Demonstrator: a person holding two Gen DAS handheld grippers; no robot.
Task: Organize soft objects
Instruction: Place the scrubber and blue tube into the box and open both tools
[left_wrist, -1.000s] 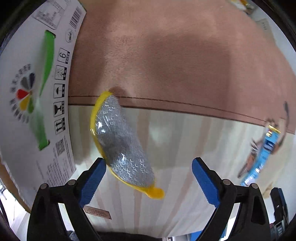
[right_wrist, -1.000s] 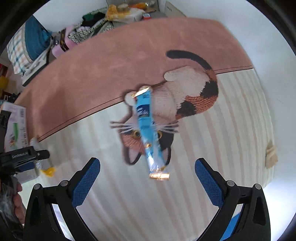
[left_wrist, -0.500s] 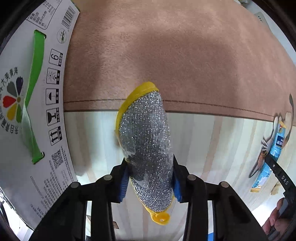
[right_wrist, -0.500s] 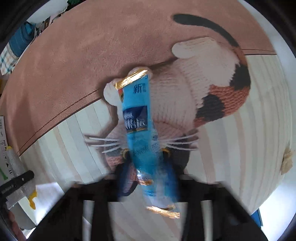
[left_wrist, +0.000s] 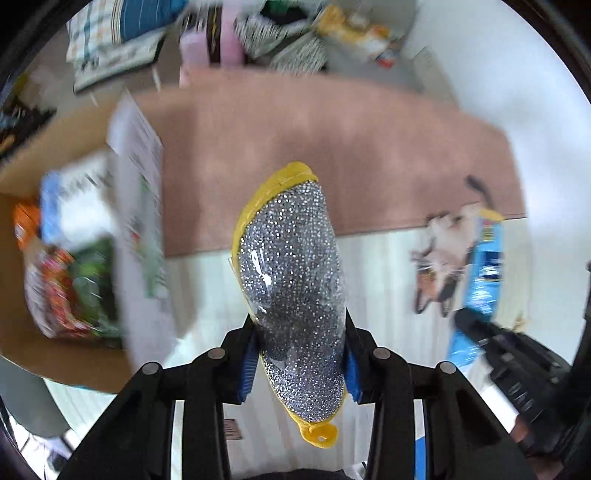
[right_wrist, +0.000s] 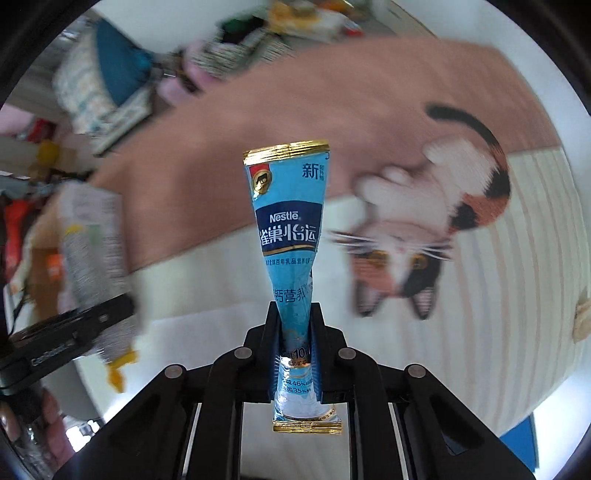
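Note:
My left gripper (left_wrist: 299, 354) is shut on a silver scouring sponge with yellow trim (left_wrist: 291, 280), held up above the rug. My right gripper (right_wrist: 295, 339) is shut on a blue Nestle stick packet (right_wrist: 288, 229), pinched near its lower end and lifted off the cat picture. In the left wrist view the packet (left_wrist: 484, 266) and the right gripper (left_wrist: 476, 328) show at the right. In the right wrist view the sponge (right_wrist: 92, 266) and the left gripper (right_wrist: 107, 314) show at the left, blurred.
An open cardboard box (left_wrist: 74, 177) with several snack packets (left_wrist: 66, 288) inside stands at the left on the rug. The rug has a pink band (right_wrist: 332, 96), a striped cream part and a calico cat picture (right_wrist: 424, 236). Clothes and bags (left_wrist: 258, 37) lie beyond the rug.
Both grippers closed from wide open onto their objects, the left on the sponge, the right on the packet, then rose off the rug. The box's inside has come into view.

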